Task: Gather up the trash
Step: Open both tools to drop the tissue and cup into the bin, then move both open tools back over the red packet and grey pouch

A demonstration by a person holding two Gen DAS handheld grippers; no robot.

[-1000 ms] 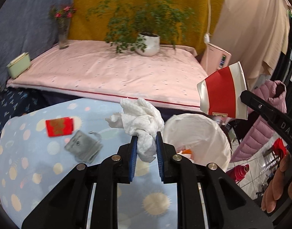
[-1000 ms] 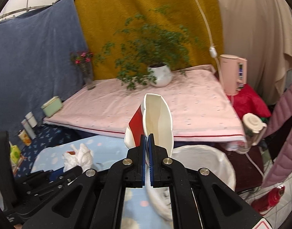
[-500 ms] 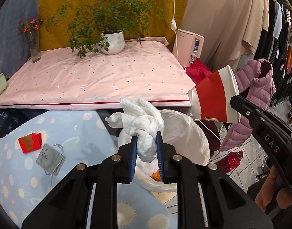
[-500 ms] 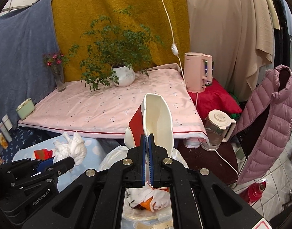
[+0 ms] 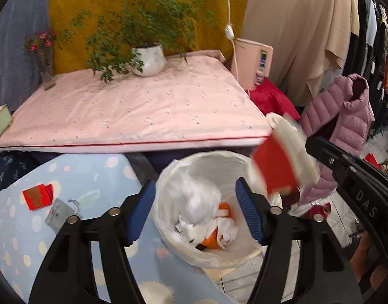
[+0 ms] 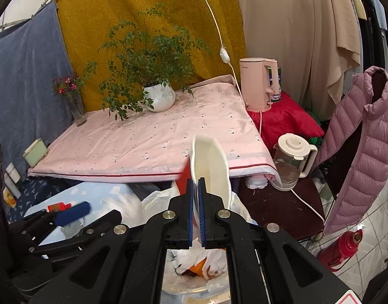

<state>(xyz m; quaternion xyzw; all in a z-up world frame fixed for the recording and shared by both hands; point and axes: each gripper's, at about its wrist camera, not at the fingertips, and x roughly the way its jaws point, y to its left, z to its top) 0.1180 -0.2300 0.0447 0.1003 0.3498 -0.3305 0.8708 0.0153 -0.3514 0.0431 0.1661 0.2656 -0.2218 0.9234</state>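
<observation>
From the left wrist you look straight down past the left gripper [image 5: 195,209] into the lined trash bin [image 5: 168,177], where crumpled white tissue [image 5: 201,202] lies blurred on orange scraps just beyond and between the fingers; nothing is between them, and they are spreading apart. To their left, on the blue spotted worktop [image 5: 67,172], lie a red packet [image 5: 37,197] and a grey tag [image 5: 59,215], neither clearly visible from the other side. Right of the fingers the red-and-white paper cup [image 5: 277,172] hangs blurred over the bin's rim.

The right wrist view alone shows how that cup [image 6: 210,167] is held: the right gripper [image 6: 196,212] has its fingers nearly together on the cup's thin wall, just starting to part, the mouth of the cup turned toward the camera. It also shows a glass jug [image 6: 292,162] and a pink kettle [image 6: 258,86] beyond the fingers to the right.

Both grippers tilt downward over the bin, the left one lying low to the right one's left.
</observation>
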